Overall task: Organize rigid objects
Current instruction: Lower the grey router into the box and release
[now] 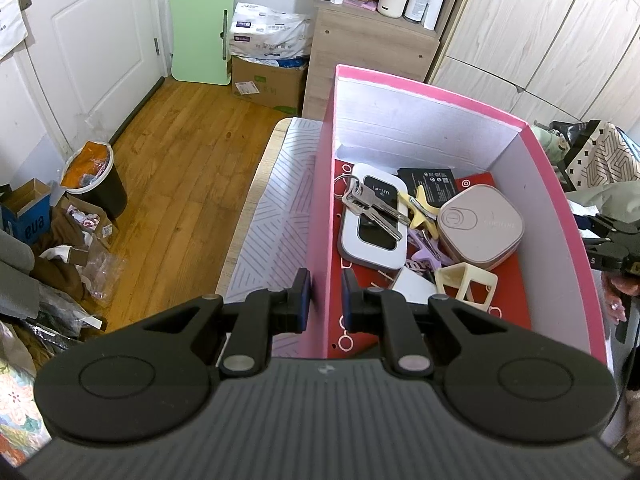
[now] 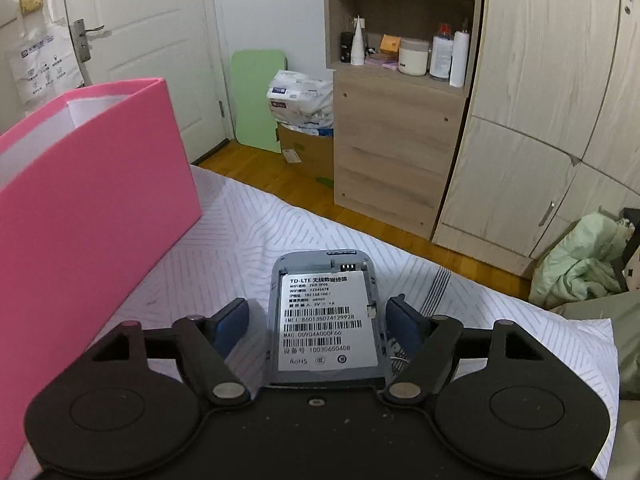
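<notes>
A pink box (image 1: 320,216) stands on the table; it also shows in the right wrist view (image 2: 88,184) at the left. Inside lie a white Wi-Fi device (image 1: 372,224) with keys (image 1: 372,204) on it, a black battery (image 1: 432,184), a rose square device (image 1: 480,228), hair clips and a cream frame (image 1: 468,284). My left gripper (image 1: 326,300) is shut on the box's left wall. My right gripper (image 2: 320,320) is open around a grey router body (image 2: 326,320) lying label-up on the cloth, pads apart from its sides.
A striped white cloth (image 2: 240,240) covers the table. A wooden cabinet (image 2: 396,144) and wardrobe doors (image 2: 540,120) stand beyond. A bin (image 1: 94,176), cardboard boxes and clutter sit on the wood floor at the left. A green board (image 1: 200,32) leans by the door.
</notes>
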`<move>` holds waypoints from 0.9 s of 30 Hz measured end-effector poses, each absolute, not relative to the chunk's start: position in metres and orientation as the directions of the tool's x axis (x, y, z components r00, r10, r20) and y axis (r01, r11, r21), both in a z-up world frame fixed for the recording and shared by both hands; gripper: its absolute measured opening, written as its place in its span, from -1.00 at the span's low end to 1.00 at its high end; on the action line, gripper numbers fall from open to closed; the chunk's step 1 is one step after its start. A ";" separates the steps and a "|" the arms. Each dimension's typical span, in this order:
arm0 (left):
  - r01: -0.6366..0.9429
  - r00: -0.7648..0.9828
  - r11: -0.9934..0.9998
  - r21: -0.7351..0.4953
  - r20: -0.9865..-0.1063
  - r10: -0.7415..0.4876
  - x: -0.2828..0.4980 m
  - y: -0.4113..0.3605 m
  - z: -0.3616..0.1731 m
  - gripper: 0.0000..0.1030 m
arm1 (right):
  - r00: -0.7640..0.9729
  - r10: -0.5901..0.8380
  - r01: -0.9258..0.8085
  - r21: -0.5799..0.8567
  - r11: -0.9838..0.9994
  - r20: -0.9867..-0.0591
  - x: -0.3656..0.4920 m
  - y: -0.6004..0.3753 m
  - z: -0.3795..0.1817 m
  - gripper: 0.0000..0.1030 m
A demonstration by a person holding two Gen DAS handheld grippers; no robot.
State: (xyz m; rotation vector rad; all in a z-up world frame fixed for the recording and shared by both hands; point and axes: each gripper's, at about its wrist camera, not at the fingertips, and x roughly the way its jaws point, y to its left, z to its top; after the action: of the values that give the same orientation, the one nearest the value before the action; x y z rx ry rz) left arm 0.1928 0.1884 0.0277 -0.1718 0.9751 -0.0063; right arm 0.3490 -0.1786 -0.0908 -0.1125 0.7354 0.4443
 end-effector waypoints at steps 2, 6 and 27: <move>-0.072 0.562 0.987 -0.147 -0.823 -0.081 0.193 0.189 0.028 -0.74 | 0.648 0.359 -0.448 0.045 0.893 -0.672 0.346 -0.180 -0.088 0.26; -0.085 0.564 0.986 -0.146 -0.823 -0.073 0.192 0.187 0.028 -0.74 | 0.638 0.359 -0.457 0.039 0.889 -0.681 0.331 -0.179 -0.077 0.26; -0.091 0.588 0.987 -0.130 -0.807 -0.052 0.188 0.184 0.027 -0.74 | 0.294 0.738 -0.911 0.057 0.409 -0.607 0.232 -0.088 0.058 0.26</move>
State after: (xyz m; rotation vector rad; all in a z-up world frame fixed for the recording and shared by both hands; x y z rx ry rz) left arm 0.1884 0.1843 0.0270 -0.1643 0.9435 0.0230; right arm 0.2322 -0.0876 0.0577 -0.3262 0.6114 1.1235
